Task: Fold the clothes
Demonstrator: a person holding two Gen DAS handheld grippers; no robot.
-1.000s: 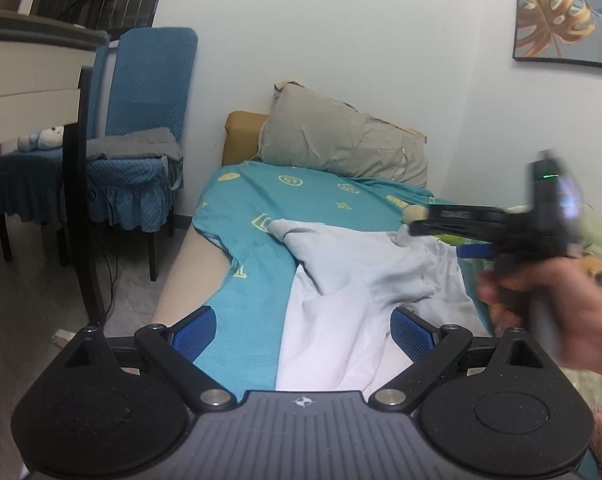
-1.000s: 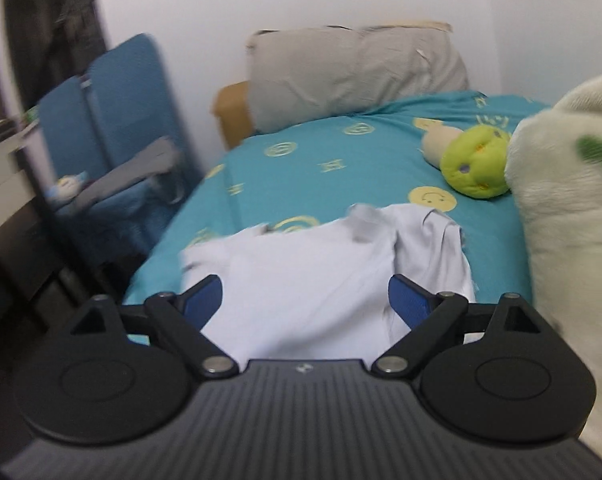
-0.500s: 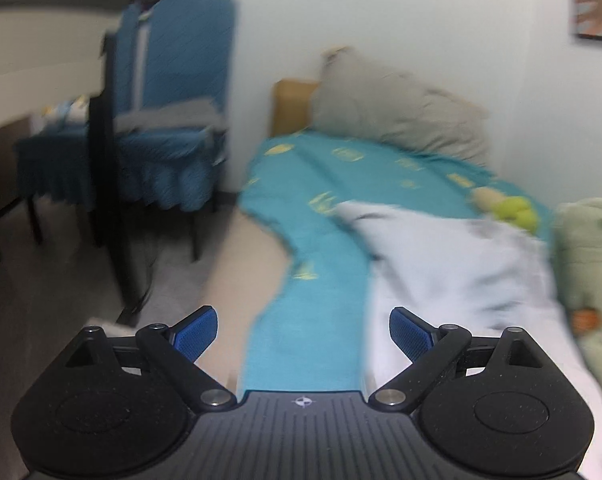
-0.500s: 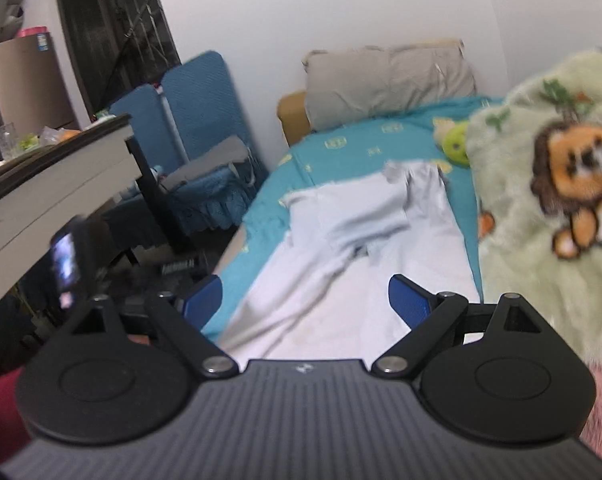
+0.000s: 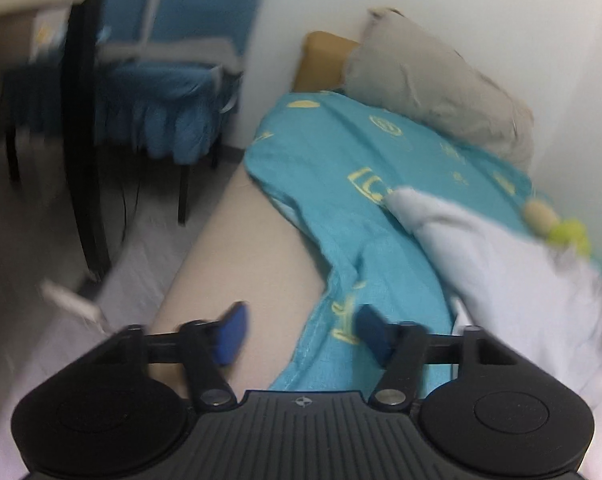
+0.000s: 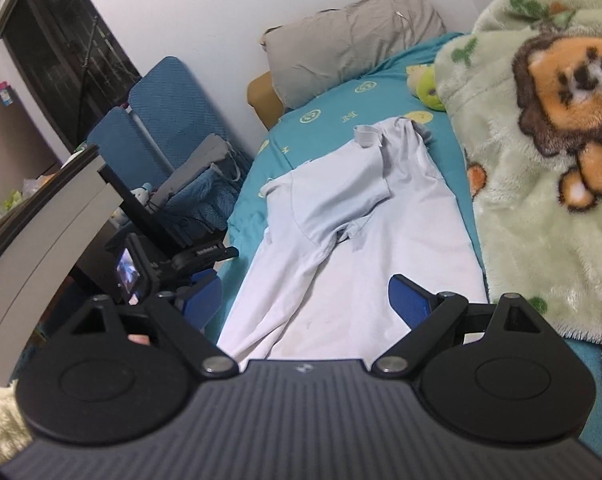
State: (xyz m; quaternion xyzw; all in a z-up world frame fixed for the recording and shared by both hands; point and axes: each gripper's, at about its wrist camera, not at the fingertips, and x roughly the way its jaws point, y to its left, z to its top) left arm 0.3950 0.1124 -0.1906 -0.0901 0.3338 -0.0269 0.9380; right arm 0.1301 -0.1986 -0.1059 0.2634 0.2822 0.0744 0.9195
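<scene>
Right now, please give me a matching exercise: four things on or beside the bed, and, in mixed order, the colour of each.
Things:
1. shirt
2. pillow
3. bed sheet
4. chair

Colours:
a. grey
b. dark blue
c. white
d. turquoise with yellow marks

Pairs: 1-c, 2-a, 3-d, 4-b

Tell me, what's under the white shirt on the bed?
The white shirt lies spread on a teal sheet with yellow patterns, which shows around its edges. Whatever is directly beneath the shirt's middle is covered, so nothing more can be told.
</scene>
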